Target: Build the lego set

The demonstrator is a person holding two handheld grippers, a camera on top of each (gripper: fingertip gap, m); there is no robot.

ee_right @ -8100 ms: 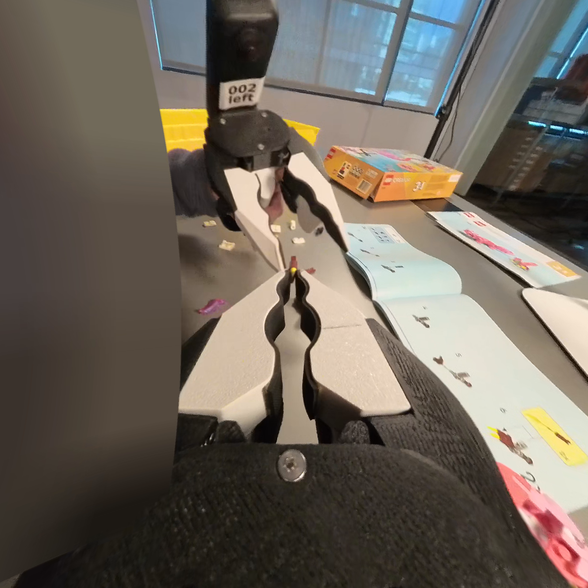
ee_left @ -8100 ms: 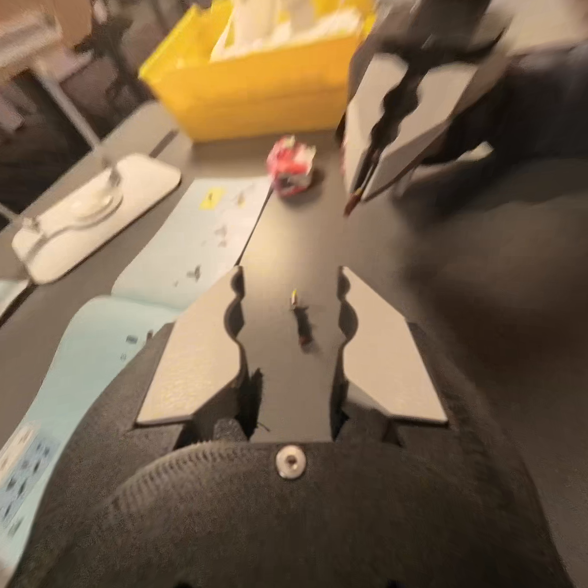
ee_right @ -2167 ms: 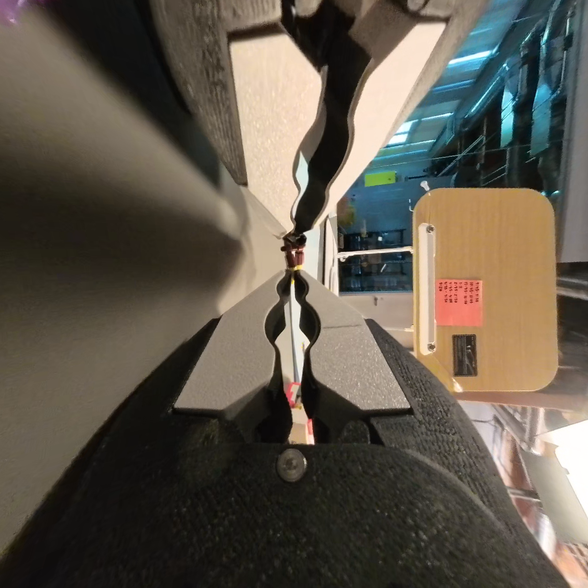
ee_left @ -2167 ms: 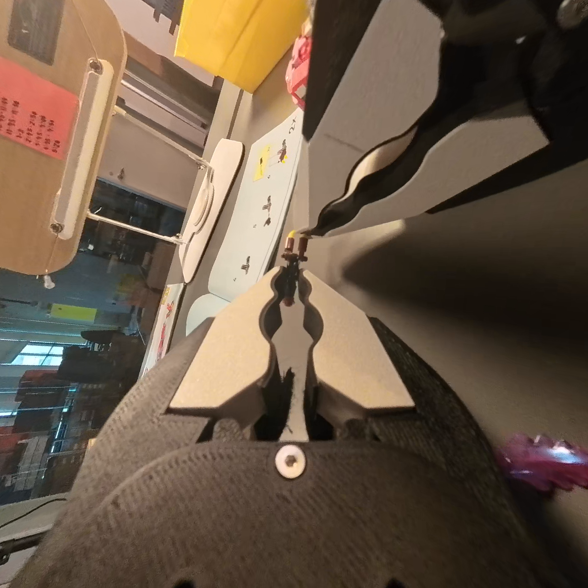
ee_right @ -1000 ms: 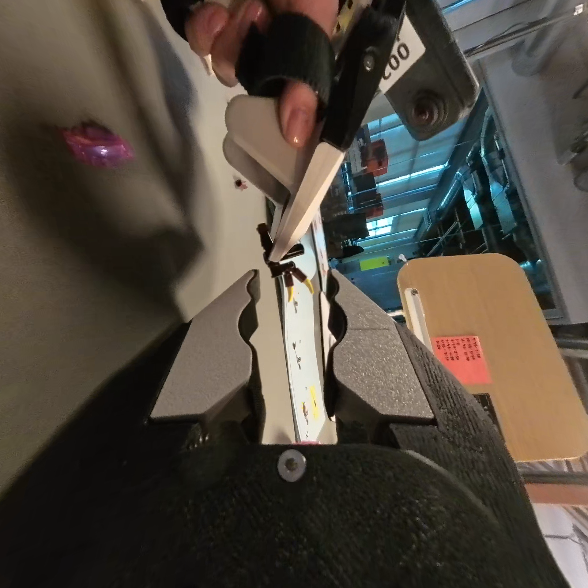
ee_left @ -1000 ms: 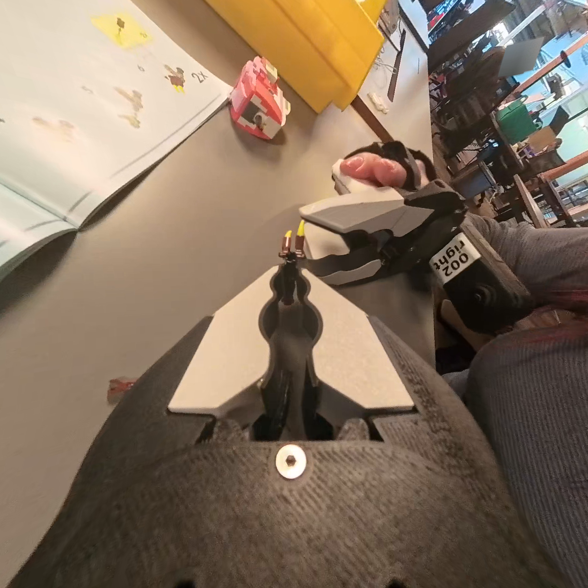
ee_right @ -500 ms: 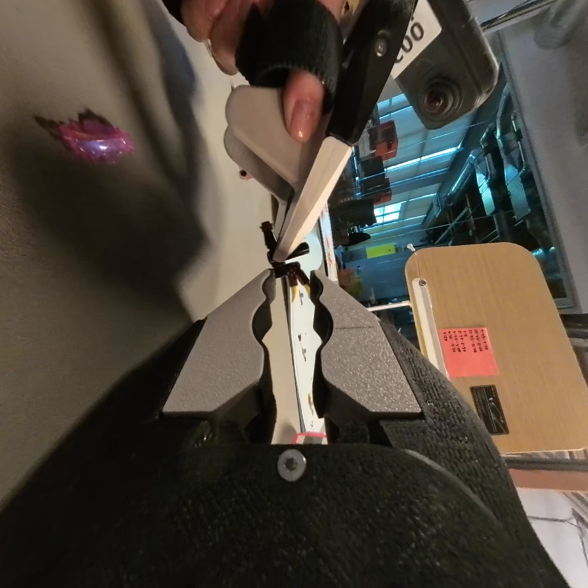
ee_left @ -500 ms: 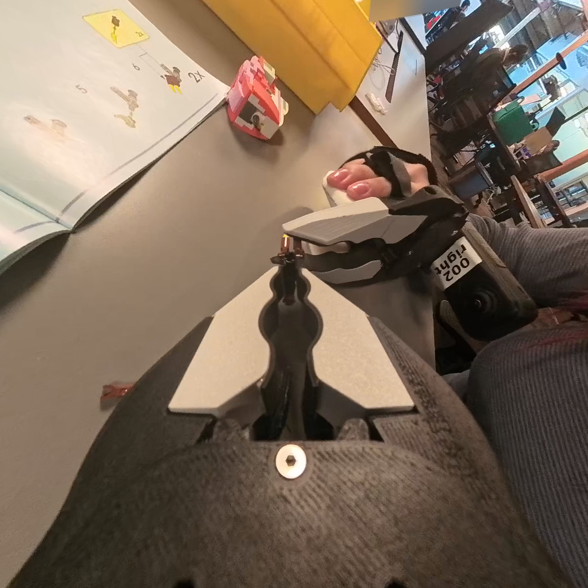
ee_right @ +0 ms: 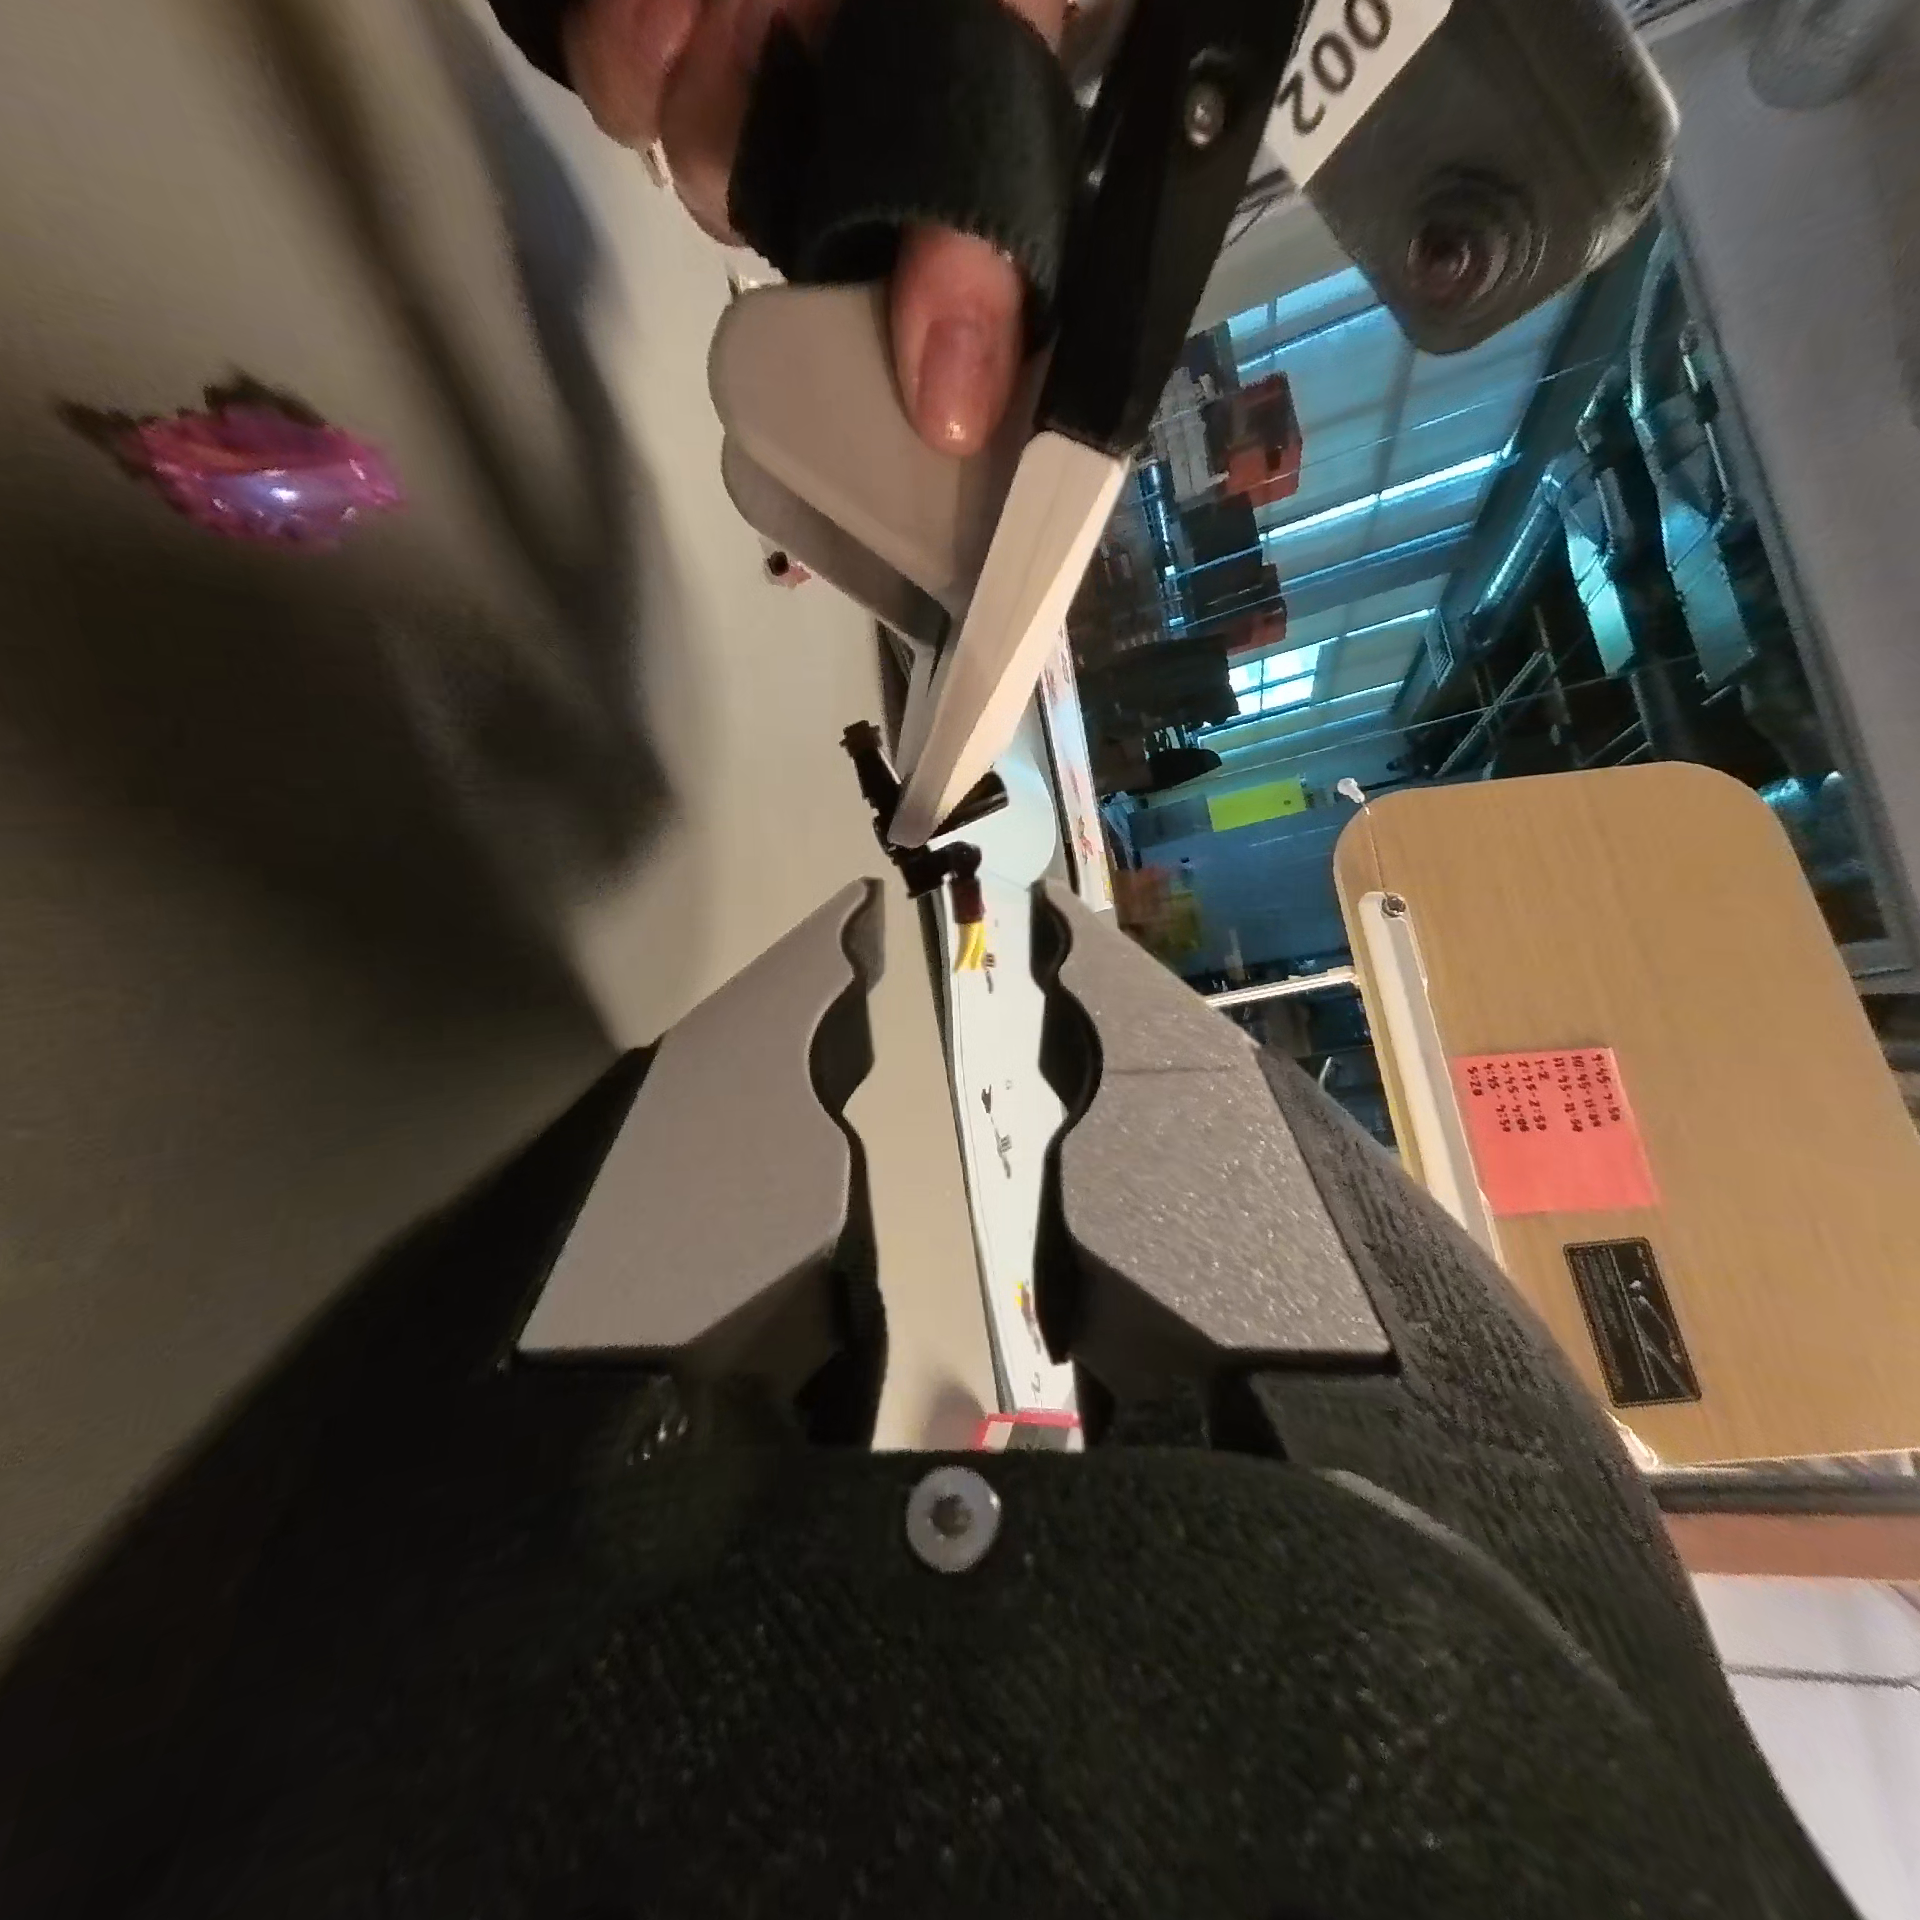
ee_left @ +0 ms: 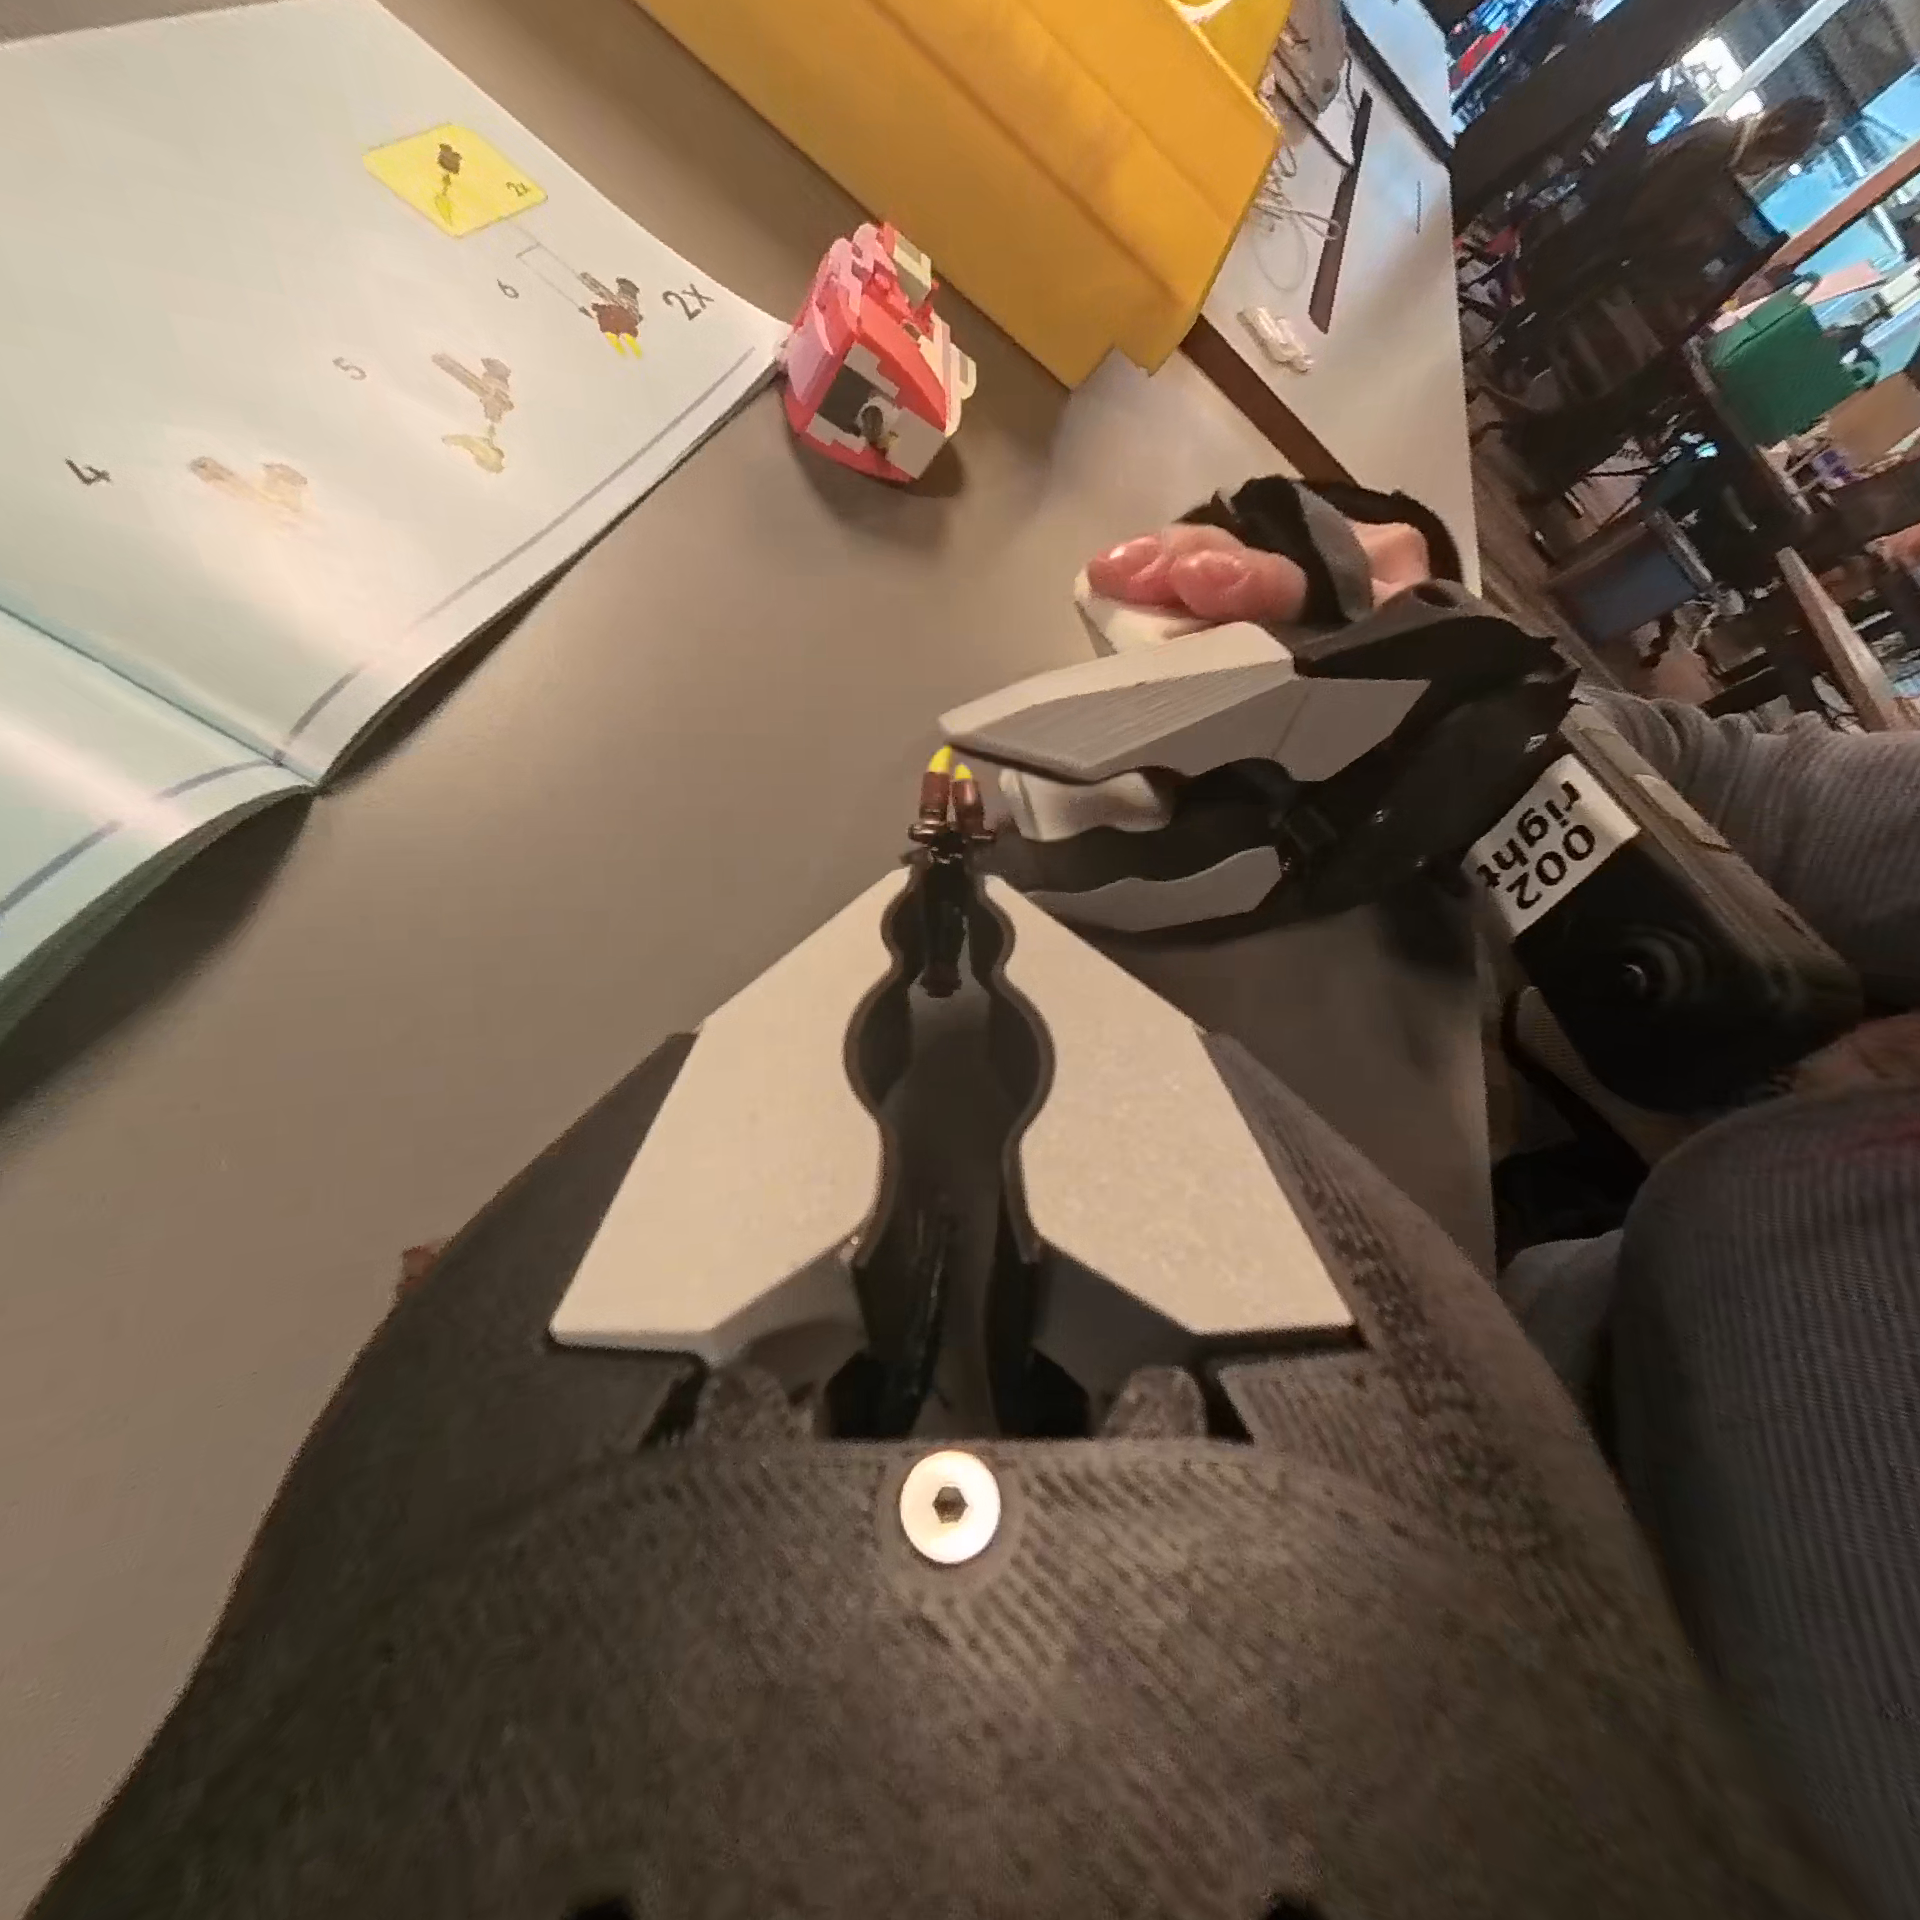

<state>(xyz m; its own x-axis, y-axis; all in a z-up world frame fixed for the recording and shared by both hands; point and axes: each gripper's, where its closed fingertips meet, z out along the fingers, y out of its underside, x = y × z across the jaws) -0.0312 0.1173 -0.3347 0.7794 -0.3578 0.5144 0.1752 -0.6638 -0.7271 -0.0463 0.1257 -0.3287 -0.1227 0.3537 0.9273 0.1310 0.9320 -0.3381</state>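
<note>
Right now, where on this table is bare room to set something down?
The grey table is bare between the open booklet and the left gripper, apart from a small reddish bit. Behind, it is crowded: a red and pink toy build beside the yellow bin, and the right gripper at the tips.

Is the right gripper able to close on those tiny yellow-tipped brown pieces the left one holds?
Probably yes: the right gripper is open, its fingertips flanking the yellow-tipped brown pieces, with nothing between. The left gripper holds the assembly's other end.

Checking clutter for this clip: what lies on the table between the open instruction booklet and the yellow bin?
In the left wrist view, a small red, pink and white brick model sits on the grey table between the booklet and the yellow bin.
</note>
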